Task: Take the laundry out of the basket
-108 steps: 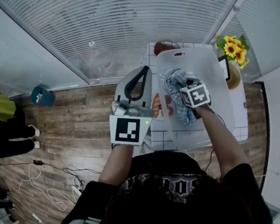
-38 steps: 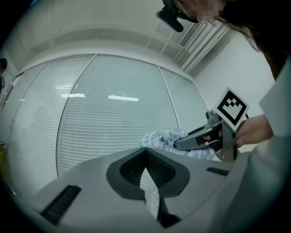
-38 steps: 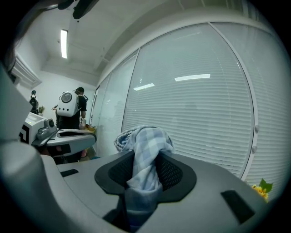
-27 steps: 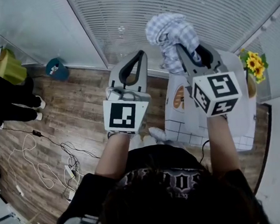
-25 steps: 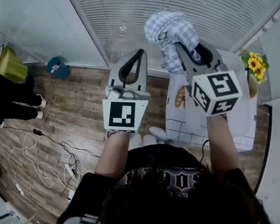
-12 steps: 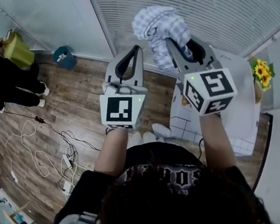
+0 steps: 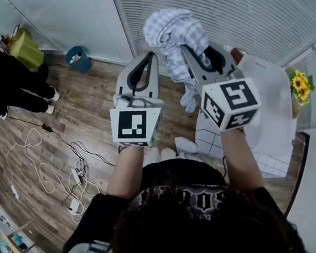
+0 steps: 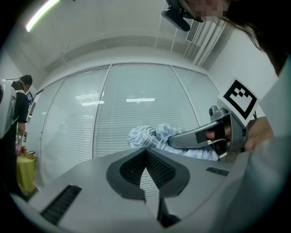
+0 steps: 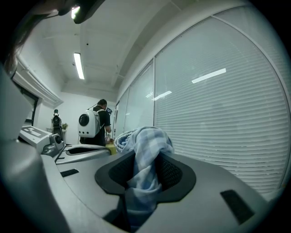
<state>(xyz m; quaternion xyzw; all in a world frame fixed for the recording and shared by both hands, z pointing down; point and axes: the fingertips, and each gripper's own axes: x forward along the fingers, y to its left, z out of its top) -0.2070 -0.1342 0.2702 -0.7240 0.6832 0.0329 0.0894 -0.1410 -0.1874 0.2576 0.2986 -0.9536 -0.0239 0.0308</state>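
Right gripper (image 9: 144, 157): fingers pinched on a fold of the blue-and-white checked cloth (image 9: 146, 136). The cloth bunches above the tips and trails down between the pads.

Left gripper (image 8: 145, 151): fingers pressed together at the tips, nothing caught between them. Only blinds (image 7: 247, 9) show through the slot behind.

Head view: both grippers held up side by side, roughly level. The left one is just beside the cloth; contact can't be made out.

The cloth is in the air, clear of the white laundry basket (image 7: 269, 96) and up-left of it in the picture. One tail hangs down beside the right gripper.

The basket sits on a white tiled bench (image 7: 212, 140), with sunflowers (image 7: 298, 83) at its right edge.

Farther out, a wood floor (image 7: 90, 113) with loose cables (image 7: 57, 172), a teal bin (image 7: 77, 56) by the wall, and a person in black (image 7: 10, 93) at far left.
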